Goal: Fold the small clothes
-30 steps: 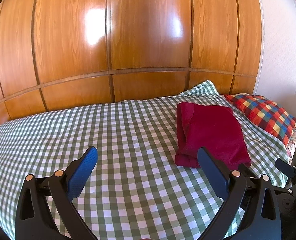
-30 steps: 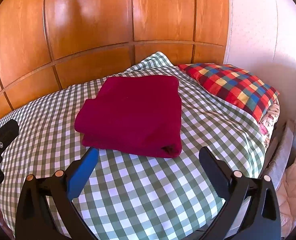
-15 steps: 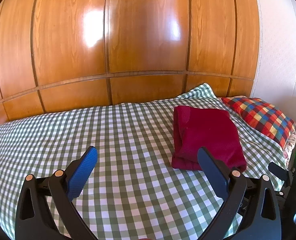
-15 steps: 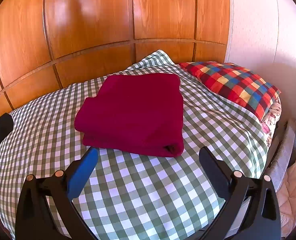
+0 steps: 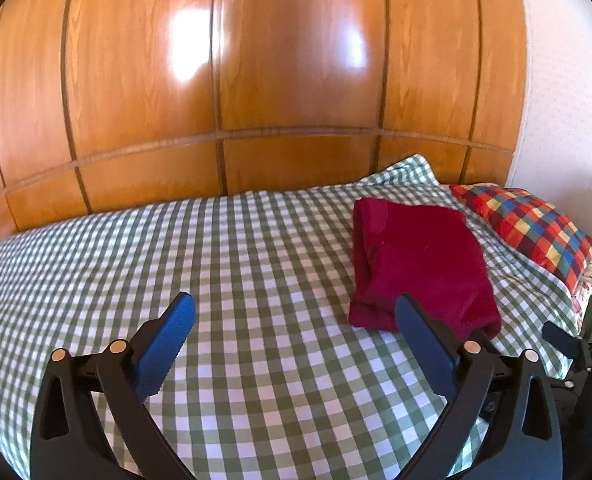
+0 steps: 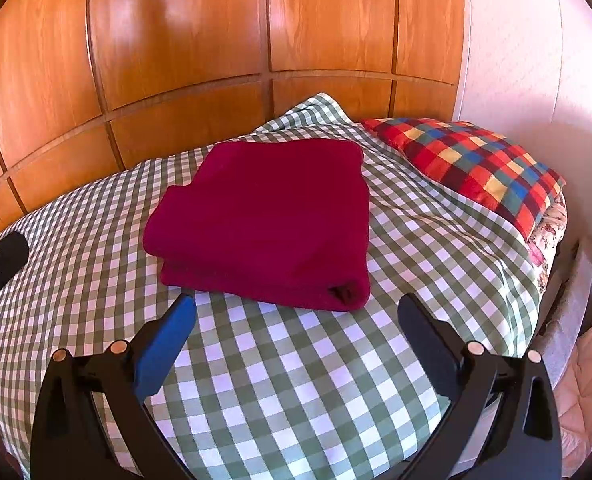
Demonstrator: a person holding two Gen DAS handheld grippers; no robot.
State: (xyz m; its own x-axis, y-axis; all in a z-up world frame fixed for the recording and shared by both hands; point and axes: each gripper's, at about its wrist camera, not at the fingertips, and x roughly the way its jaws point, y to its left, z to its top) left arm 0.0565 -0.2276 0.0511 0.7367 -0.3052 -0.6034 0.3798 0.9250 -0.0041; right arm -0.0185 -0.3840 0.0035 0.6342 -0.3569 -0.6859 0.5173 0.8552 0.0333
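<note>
A dark red garment (image 6: pixel 272 216) lies folded into a thick rectangle on the green-and-white checked bed cover (image 6: pixel 288 392). In the left wrist view the garment (image 5: pixel 419 264) lies to the right, partly behind my right-hand finger. My left gripper (image 5: pixel 296 312) is open and empty, held above the cover to the left of the garment. My right gripper (image 6: pixel 296 308) is open and empty, just in front of the garment's near edge and apart from it.
A multicoloured checked pillow (image 6: pixel 471 168) lies right of the garment, near the white wall (image 6: pixel 535 60). Wooden panelling (image 5: pixel 256 80) rises behind the bed. The bed's right edge drops off near a pale quilted item (image 6: pixel 587 384). The other gripper's tip (image 6: pixel 0 264) shows at far left.
Both grippers have drawn back and lifted slightly from the garment, so it looks a little farther away. The garment has not moved. Both grippers stay open.
</note>
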